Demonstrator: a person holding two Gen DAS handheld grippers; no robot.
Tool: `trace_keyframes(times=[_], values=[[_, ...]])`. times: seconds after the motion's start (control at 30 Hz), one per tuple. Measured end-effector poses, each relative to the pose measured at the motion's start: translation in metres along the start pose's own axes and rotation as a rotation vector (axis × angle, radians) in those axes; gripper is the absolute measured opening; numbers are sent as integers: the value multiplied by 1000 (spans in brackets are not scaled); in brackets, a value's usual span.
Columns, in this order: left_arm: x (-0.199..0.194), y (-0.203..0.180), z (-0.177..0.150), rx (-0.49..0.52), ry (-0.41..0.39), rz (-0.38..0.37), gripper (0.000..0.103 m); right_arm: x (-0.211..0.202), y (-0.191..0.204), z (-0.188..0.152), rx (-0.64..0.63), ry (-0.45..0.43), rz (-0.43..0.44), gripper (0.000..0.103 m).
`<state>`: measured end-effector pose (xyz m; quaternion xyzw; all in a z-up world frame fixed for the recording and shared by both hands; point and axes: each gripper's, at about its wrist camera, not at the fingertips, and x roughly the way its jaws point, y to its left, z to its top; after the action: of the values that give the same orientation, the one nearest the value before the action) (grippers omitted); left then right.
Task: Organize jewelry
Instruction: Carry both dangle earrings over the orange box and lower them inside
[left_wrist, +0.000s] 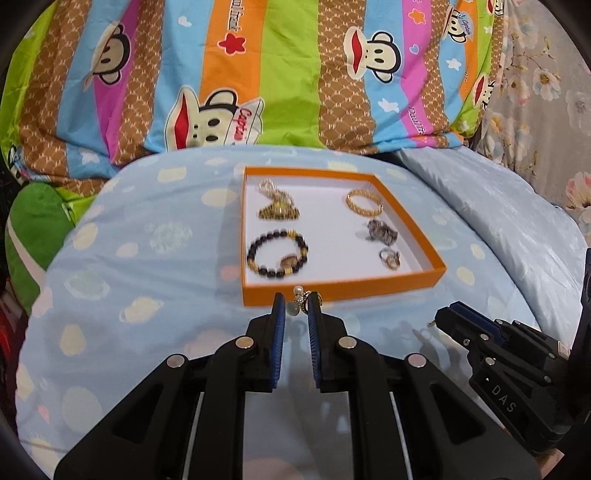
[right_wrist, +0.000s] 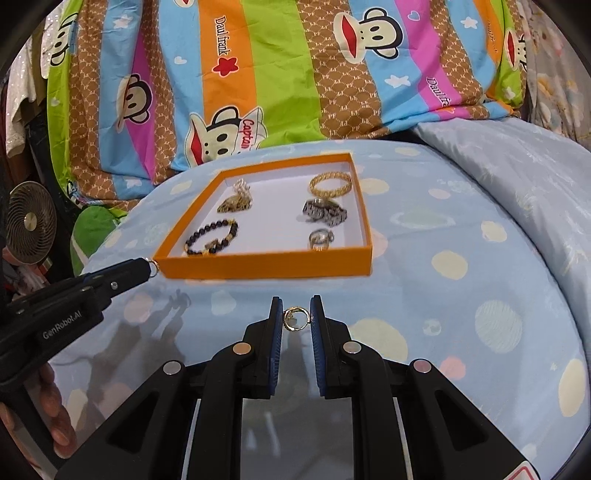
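Tray: your orange tray (left_wrist: 343, 290) on the bed (right_wrist: 461, 295) holds a dark bead bracelet (left_wrist: 277, 254), gold bangle (left_wrist: 364, 202), gold watch (left_wrist: 277, 208), grey band (right_wrist: 325, 212) and small ring (left_wrist: 390, 257).
Around: striped monkey-print quilt (left_wrist: 288, 74) behind the tray.
Left claw (left_wrist: 296, 304): pinching a pearl earring (left_wrist: 301, 297) just before the tray's near wall.
Right claw (right_wrist: 295, 317): pinching a gold ring (right_wrist: 294, 318) above the bed.
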<state>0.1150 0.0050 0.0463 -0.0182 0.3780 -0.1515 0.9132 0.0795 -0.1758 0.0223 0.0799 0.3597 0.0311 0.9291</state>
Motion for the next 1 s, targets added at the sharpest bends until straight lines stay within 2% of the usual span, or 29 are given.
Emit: trace_keyframes(times=[0.23, 0.47, 0.67, 1.0], values=[[12, -9, 46, 23, -59, 18, 12, 11, 2, 45, -32, -57, -22, 14], [55, -13, 79, 13, -62, 39, 12, 46, -4, 78, -25, -56, -27, 14], [85, -14, 91, 12, -55, 55, 12, 75, -8, 90, -1, -39, -20, 14], [103, -9, 90, 13, -60, 65, 12, 95, -3, 92, -13, -43, -20, 14]])
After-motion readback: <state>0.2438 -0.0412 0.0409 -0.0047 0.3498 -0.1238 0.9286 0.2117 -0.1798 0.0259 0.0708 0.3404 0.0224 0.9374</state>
